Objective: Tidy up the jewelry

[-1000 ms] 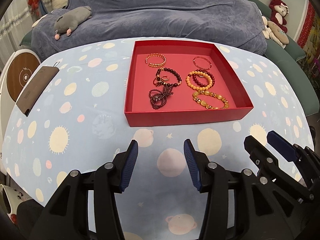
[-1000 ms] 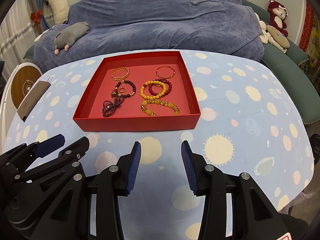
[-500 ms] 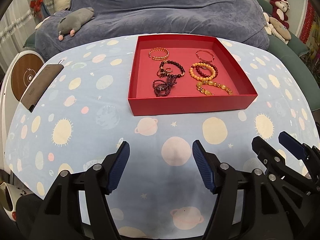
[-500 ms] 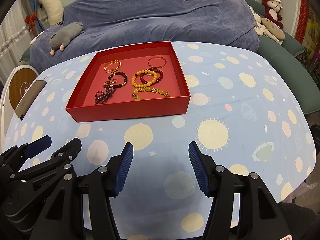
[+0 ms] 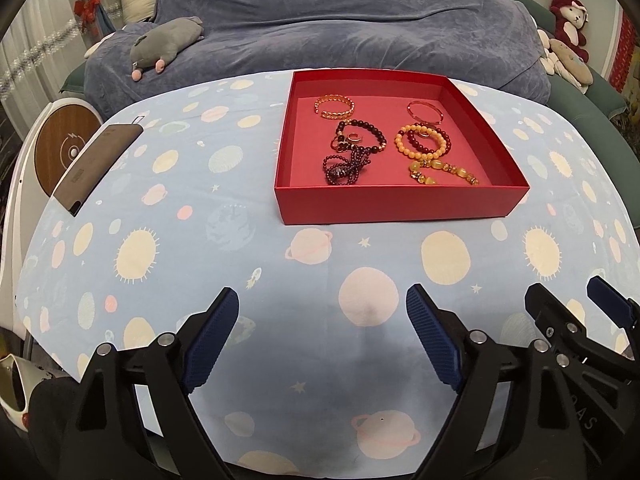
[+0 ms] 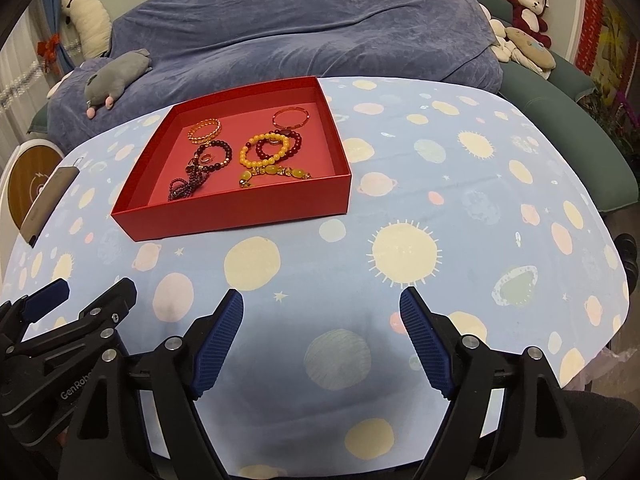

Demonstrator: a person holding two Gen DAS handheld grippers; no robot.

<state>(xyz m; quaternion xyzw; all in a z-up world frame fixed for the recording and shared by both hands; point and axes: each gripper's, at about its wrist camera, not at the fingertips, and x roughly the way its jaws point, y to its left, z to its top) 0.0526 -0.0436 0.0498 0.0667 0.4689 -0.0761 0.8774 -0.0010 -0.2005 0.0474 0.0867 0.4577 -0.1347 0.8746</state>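
box (image 5: 400,204): matt red card
beads (image 5: 420,146): glossy, smooth
bangle (image 5: 425,111): shiny metal
cloth (image 5: 160,240): soft matt printed fabric
pads (image 5: 210,338): ribbed blue rubber
blanket (image 5: 340,20): plush velvet

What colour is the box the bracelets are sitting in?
Red: the box is bright red outside, with a slightly pinker red floor. It shows best in the left wrist view.

Place: a home living room.
Landmark: sofa (image 5: 340,28) under a blue throw.
On it: plush toys (image 5: 166,42).
In front: table (image 5: 200,200) with space-print cloth.
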